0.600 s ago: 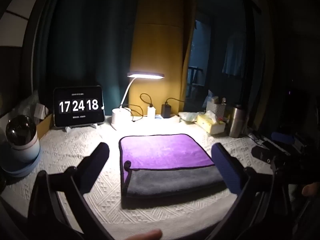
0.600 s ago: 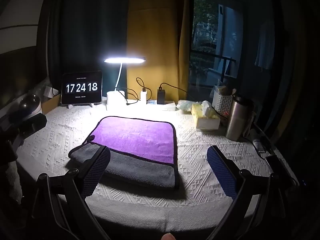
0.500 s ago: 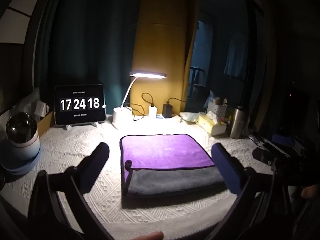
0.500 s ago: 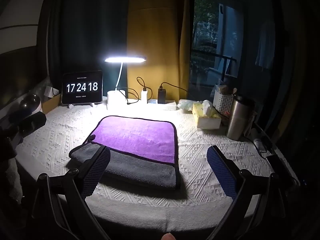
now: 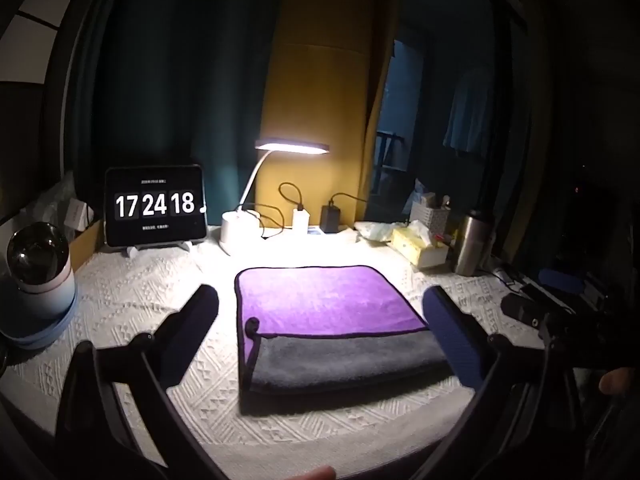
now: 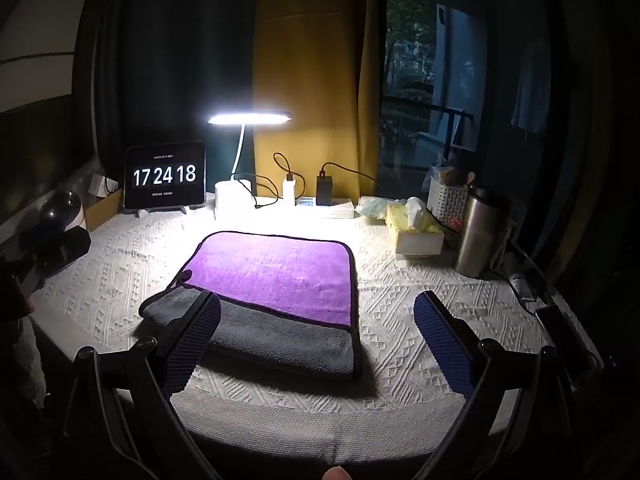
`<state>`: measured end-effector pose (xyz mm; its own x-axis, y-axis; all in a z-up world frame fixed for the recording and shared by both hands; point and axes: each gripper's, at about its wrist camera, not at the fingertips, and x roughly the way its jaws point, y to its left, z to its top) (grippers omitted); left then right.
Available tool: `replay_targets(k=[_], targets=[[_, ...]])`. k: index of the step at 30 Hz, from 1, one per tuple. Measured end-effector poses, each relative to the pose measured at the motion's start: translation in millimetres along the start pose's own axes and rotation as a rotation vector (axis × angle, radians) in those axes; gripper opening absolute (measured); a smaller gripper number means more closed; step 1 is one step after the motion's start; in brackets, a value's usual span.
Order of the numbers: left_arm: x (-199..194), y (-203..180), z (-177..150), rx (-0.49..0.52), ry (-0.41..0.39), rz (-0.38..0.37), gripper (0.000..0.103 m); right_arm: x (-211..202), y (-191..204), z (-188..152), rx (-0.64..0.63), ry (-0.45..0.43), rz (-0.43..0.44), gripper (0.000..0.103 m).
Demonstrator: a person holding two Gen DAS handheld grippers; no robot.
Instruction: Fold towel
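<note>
A purple towel (image 5: 324, 300) with a grey underside lies on the white tablecloth under the lamp. Its near edge is folded over, showing a grey band (image 5: 344, 356). It also shows in the right wrist view (image 6: 276, 272), with the grey band (image 6: 280, 340) in front. My left gripper (image 5: 320, 320) is open and empty, held above the table in front of the towel. My right gripper (image 6: 316, 316) is open and empty, held near the towel's front right corner. The other gripper shows dimly at the edge of each view.
A desk lamp (image 5: 292, 148), a tablet clock (image 5: 156, 208), chargers (image 5: 330, 218), a tissue box (image 5: 420, 244), a steel tumbler (image 5: 470, 244) and a white basket (image 6: 446, 200) line the table's back and right. A round device (image 5: 38, 264) stands at the left edge.
Both grippers stay open and almost still. The left wrist view has shifted slightly. The towel has not moved.
</note>
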<state>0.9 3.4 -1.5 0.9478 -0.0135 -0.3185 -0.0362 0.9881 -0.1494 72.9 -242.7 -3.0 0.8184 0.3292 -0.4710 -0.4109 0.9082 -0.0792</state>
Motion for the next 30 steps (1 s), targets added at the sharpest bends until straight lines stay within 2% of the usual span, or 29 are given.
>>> replay_targets(k=[30], targets=[[-1.3,-3.0,2.2,0.015,0.004,-0.015,0.103,0.3,0.7,1.3,0.004,0.002,0.004,0.099]])
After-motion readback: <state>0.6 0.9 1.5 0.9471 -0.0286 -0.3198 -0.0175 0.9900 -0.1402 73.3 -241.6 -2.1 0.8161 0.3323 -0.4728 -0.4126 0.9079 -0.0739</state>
